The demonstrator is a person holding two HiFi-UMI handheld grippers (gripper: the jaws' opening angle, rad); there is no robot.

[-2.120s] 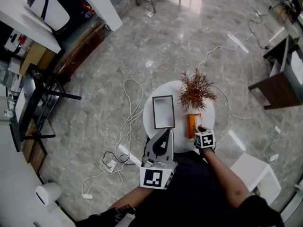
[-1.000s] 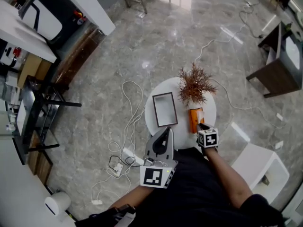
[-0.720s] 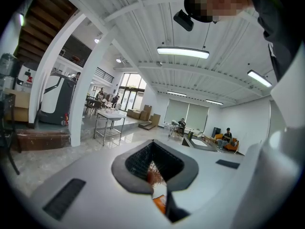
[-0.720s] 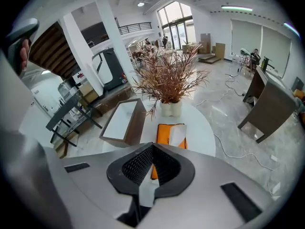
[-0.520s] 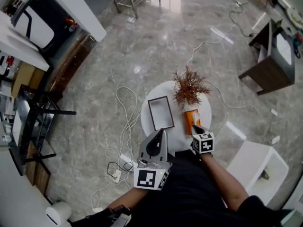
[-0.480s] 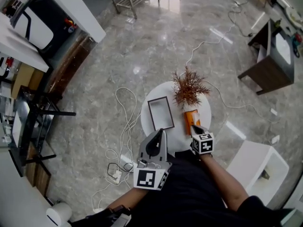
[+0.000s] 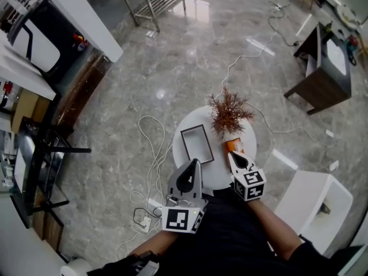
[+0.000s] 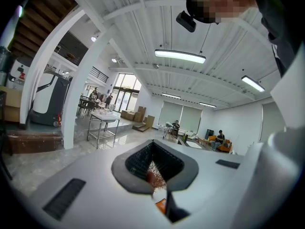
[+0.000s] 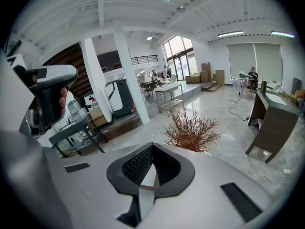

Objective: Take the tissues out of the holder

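An orange tissue holder (image 7: 232, 146) lies on the round white table (image 7: 216, 174), just in front of a dried reddish plant (image 7: 229, 112). My right gripper (image 7: 234, 156) hangs above the holder's near end. In the right gripper view its jaws (image 9: 152, 148) are shut on a thin white tissue (image 9: 146, 182) that runs down between the pads. My left gripper (image 7: 195, 164) hovers over the table's near edge, left of the holder. Its jaws (image 8: 153, 144) look shut with nothing held; the plant (image 8: 155, 173) and the holder (image 8: 161, 205) show through the gap.
A dark-rimmed rectangular tray (image 7: 196, 144) lies on the table's left half. White cables (image 7: 150, 154) trail over the marble floor to the left. A white stool (image 7: 313, 209) stands at the right, and a dark side table (image 7: 319, 68) farther back.
My right gripper has lifted up from the holder toward the camera, shut on the tissue. The left gripper has shifted only a little.
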